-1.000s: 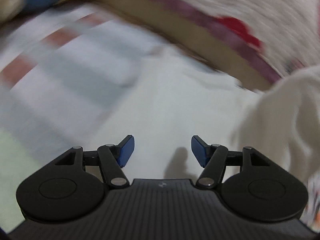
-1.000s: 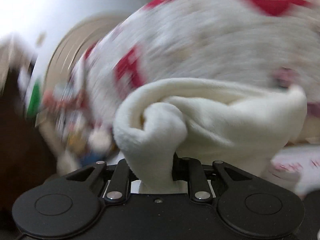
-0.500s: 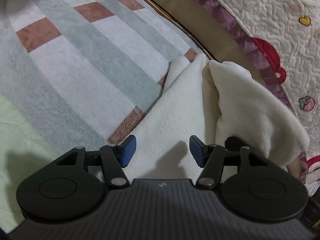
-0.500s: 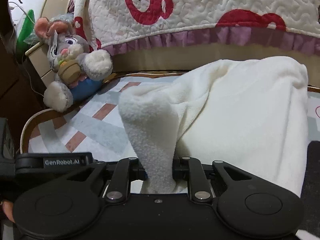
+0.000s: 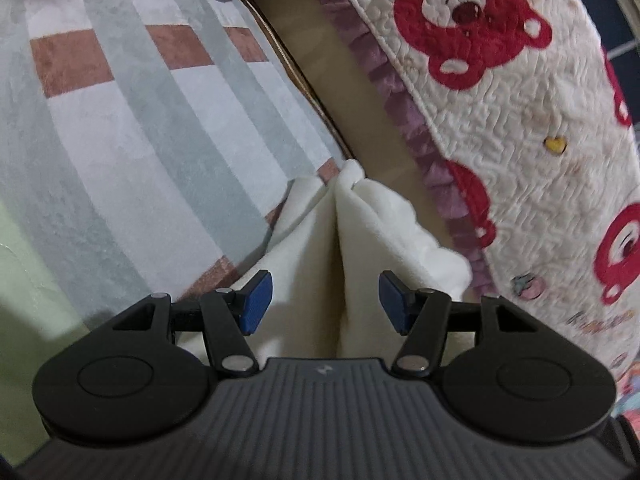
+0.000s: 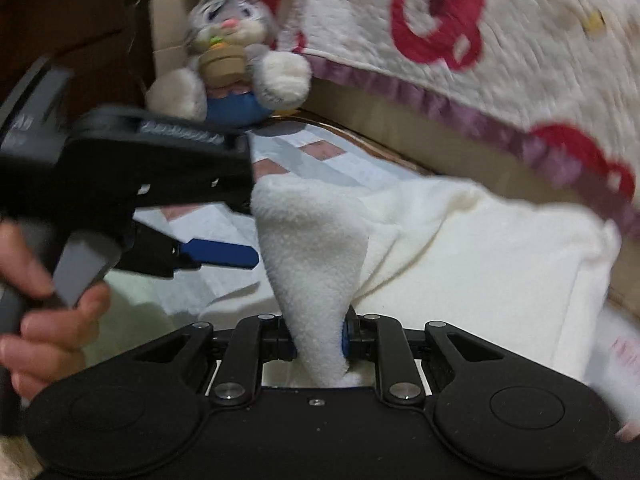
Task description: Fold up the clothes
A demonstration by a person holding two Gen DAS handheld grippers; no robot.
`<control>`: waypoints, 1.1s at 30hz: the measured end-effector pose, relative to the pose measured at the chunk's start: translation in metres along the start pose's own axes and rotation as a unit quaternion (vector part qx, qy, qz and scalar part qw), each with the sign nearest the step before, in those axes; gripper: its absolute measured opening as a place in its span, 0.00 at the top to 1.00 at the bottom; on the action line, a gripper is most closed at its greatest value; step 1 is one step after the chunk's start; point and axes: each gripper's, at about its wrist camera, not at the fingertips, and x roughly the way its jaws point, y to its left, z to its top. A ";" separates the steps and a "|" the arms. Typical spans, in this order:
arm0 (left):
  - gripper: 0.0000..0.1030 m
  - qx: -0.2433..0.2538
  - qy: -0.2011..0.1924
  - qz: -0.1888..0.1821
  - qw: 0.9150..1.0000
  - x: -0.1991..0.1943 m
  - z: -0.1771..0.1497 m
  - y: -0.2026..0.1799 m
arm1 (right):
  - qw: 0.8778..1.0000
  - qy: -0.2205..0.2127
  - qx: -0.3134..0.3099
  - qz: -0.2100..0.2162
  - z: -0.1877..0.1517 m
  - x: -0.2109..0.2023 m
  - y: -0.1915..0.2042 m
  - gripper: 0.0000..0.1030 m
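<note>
Down on the grey, white and rust-brown striped plush blanket (image 5: 132,152), one cream fleece garment (image 6: 460,256) lies bunched against the tan bed base, just below the white quilted cover with red bear prints (image 5: 520,92). One grey stuffed rabbit in blue trousers (image 6: 232,60) sits at the far left. Two grippers are at work. The right gripper (image 6: 318,344) is clenched on a gathered corner of the fleece, drawn up into a cone between its blue pads. The left gripper (image 5: 325,306), held in a hand (image 6: 44,304), stands with its jaws spread and nothing between them, poised over a raised crease of the same cloth. I judge this to be a grasping step: one corner held, a second hold being sought. Next, the left jaws would need to close on an edge, so the cloth can be spread taut.
</note>
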 end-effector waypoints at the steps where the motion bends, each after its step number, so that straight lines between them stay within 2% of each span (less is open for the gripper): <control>1: 0.42 -0.010 0.004 -0.007 1.000 0.001 0.001 0.003 | 0.999 0.009 -0.031 -0.017 -0.001 0.002 0.008 0.77; 3: 0.42 -0.033 0.012 -0.017 0.999 0.004 0.001 0.010 | 0.994 0.027 -0.094 -0.050 -0.004 0.007 0.024 0.67; 4: 0.42 -0.046 0.014 -0.016 0.999 0.005 0.000 0.013 | 0.994 0.026 -0.101 -0.042 -0.007 0.006 0.027 0.63; 7: 0.42 -0.040 -0.001 -0.010 0.999 0.002 0.000 0.012 | 0.997 0.021 -0.074 0.017 -0.003 -0.012 0.018 0.60; 9: 0.41 -0.044 -0.009 -0.023 0.999 -0.001 0.001 0.012 | 0.997 0.004 -0.001 0.081 -0.003 -0.030 -0.004 0.61; 10: 0.41 -0.047 -0.013 -0.031 0.998 -0.003 0.001 0.012 | 0.997 0.008 0.005 0.071 -0.007 -0.038 -0.010 0.60; 13: 0.39 -0.055 -0.024 -0.052 0.997 -0.007 0.001 0.013 | 0.999 0.023 0.016 0.035 -0.022 -0.059 -0.025 0.48; 15: 0.39 -0.050 -0.022 -0.045 0.998 -0.007 0.000 0.010 | 0.999 0.032 0.023 0.010 -0.031 -0.074 -0.036 0.46; 17: 0.39 -0.034 -0.024 -0.030 0.999 -0.007 -0.002 0.006 | 0.999 0.042 0.031 -0.014 -0.041 -0.088 -0.047 0.39; 18: 0.39 -0.026 -0.026 -0.027 0.999 -0.009 -0.003 0.004 | 0.998 0.047 0.034 -0.026 -0.046 -0.096 -0.052 0.39; 20: 0.39 -0.022 -0.026 -0.045 0.998 -0.010 -0.004 0.002 | 0.996 0.057 0.042 -0.051 -0.055 -0.110 -0.062 0.39; 22: 0.37 -0.016 -0.021 -0.061 0.998 -0.010 -0.004 -0.001 | 0.996 0.058 0.061 -0.036 -0.063 -0.106 -0.061 0.39; 24: 0.36 -0.003 -0.010 -0.059 0.998 -0.007 -0.007 -0.005 | 0.995 0.066 0.066 -0.023 -0.068 -0.101 -0.056 0.39; 26: 0.36 0.013 0.004 -0.048 0.999 -0.006 -0.012 -0.009 | 0.995 0.075 0.043 -0.039 -0.068 -0.097 -0.050 0.39; 29: 0.31 0.017 0.023 -0.074 0.997 -0.008 -0.023 -0.014 | 0.994 0.079 0.053 -0.053 -0.067 -0.093 -0.054 0.39; 31: 0.30 0.046 0.029 -0.060 0.997 -0.004 -0.027 -0.023 | 0.993 0.085 0.063 -0.056 -0.068 -0.088 -0.057 0.39; 33: 0.29 0.083 0.036 -0.022 0.996 0.005 -0.031 -0.031 | 0.992 0.093 0.067 -0.058 -0.069 -0.083 -0.059 0.39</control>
